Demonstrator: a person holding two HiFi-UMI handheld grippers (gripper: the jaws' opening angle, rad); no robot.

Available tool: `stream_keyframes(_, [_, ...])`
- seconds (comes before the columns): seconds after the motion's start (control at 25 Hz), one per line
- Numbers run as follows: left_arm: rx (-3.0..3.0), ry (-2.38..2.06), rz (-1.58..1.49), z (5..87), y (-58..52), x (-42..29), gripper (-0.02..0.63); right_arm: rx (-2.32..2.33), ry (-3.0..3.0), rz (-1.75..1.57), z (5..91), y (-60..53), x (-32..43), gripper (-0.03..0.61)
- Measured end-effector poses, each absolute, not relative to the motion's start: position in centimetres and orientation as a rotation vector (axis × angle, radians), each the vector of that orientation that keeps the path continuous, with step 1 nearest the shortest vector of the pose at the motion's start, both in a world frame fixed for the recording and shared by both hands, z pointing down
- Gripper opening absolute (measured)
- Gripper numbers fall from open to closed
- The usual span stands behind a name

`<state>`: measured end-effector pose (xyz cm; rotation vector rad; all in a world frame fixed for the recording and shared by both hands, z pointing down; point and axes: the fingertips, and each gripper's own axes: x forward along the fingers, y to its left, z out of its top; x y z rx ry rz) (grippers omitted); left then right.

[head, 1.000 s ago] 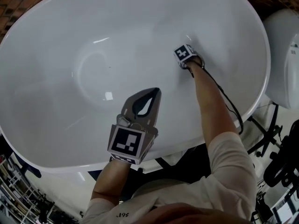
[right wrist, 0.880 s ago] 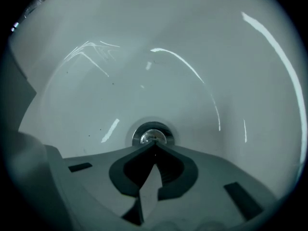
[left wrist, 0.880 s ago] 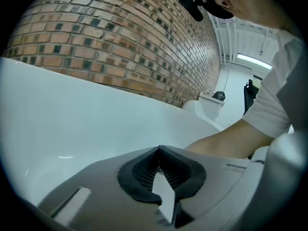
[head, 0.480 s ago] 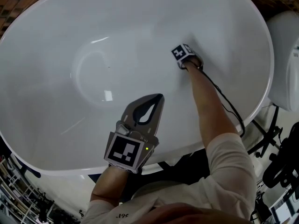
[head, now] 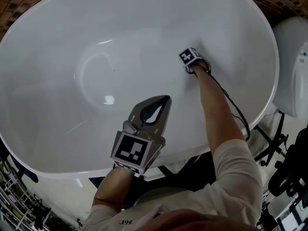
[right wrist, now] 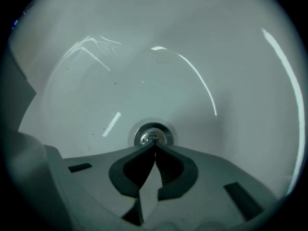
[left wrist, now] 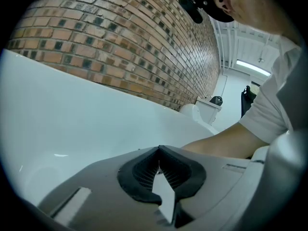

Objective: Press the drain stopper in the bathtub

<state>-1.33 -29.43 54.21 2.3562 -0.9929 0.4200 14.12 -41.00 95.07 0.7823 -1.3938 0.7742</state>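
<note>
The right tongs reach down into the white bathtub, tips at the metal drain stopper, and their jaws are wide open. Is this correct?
Not quite: the jaws are shut, not wide open. The right gripper view shows the right tongs with tips together, nothing between them, at the metal drain stopper in the white bathtub. The rest stands.

Probably bathroom: white bathtub (head: 144, 28), toilet (left wrist: 208, 110) beside it, brick wall (left wrist: 120, 42) behind.

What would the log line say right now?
right gripper: shut, aimed at drain stopper | left gripper: shut, empty, over bathtub
</note>
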Motion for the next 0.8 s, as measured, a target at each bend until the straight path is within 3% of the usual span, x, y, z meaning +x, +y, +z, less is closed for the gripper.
stream_keyframes(0.8, [2.278,-1.112,0.472,57.1,-30.4,-4.1,0.006,0.91,-1.48,0.762,87.0,-42.1,13.8,0.009])
